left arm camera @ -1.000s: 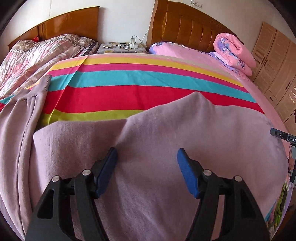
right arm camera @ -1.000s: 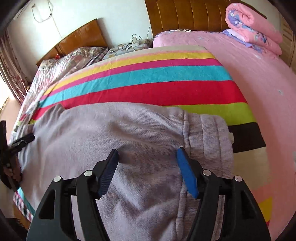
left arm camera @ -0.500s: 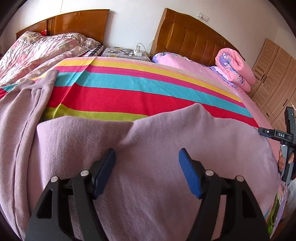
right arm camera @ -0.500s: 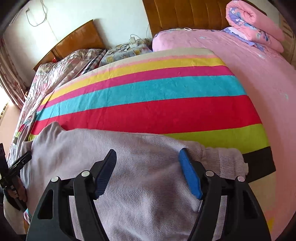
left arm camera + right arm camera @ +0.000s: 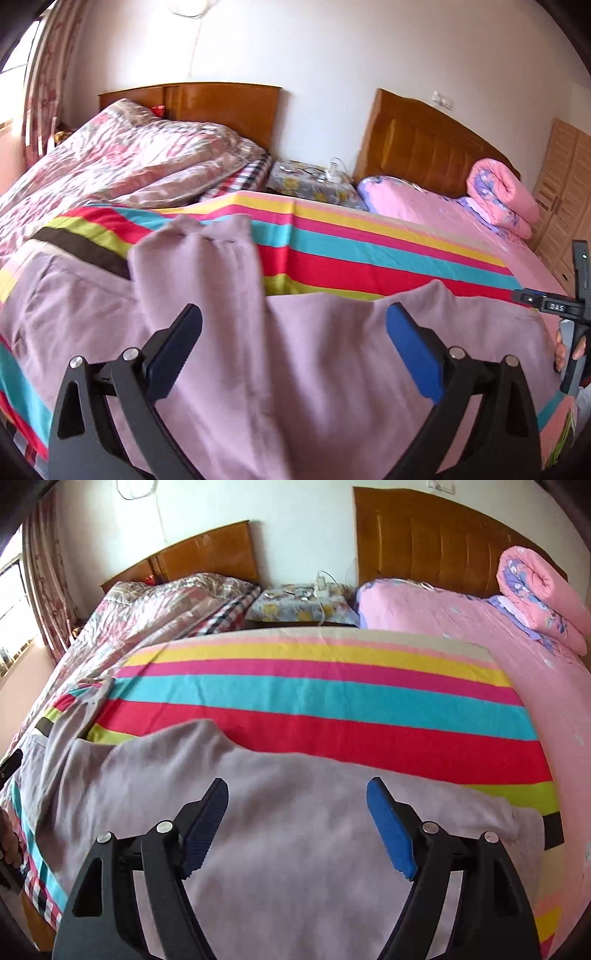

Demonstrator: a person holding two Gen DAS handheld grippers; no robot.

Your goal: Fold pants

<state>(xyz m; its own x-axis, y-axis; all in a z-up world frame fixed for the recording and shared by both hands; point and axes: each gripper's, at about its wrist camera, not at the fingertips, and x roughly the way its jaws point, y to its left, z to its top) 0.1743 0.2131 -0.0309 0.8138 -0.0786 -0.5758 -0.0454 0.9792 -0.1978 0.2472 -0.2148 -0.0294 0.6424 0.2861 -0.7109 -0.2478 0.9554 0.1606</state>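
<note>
Mauve knit pants (image 5: 295, 369) lie spread across the near edge of the striped blanket (image 5: 369, 254), one leg running back to the left. They also show in the right wrist view (image 5: 295, 812). My left gripper (image 5: 293, 347) is open and empty, above the pants near the leg fork. My right gripper (image 5: 297, 823) is open and empty above the pants' wide part. The right gripper's body shows at the right edge of the left wrist view (image 5: 576, 306).
The striped blanket (image 5: 314, 701) lies on a pink bed (image 5: 535, 686) with a rolled pink quilt (image 5: 535, 590). A second bed with a floral quilt (image 5: 122, 162) is at left. A nightstand (image 5: 299, 605) stands between the headboards. A wardrobe (image 5: 569, 192) is at right.
Both grippers have pulled back and lifted, both views tilting up toward the headboards. The left view has swung left, bringing the pant leg toward the centre. Both stay open.
</note>
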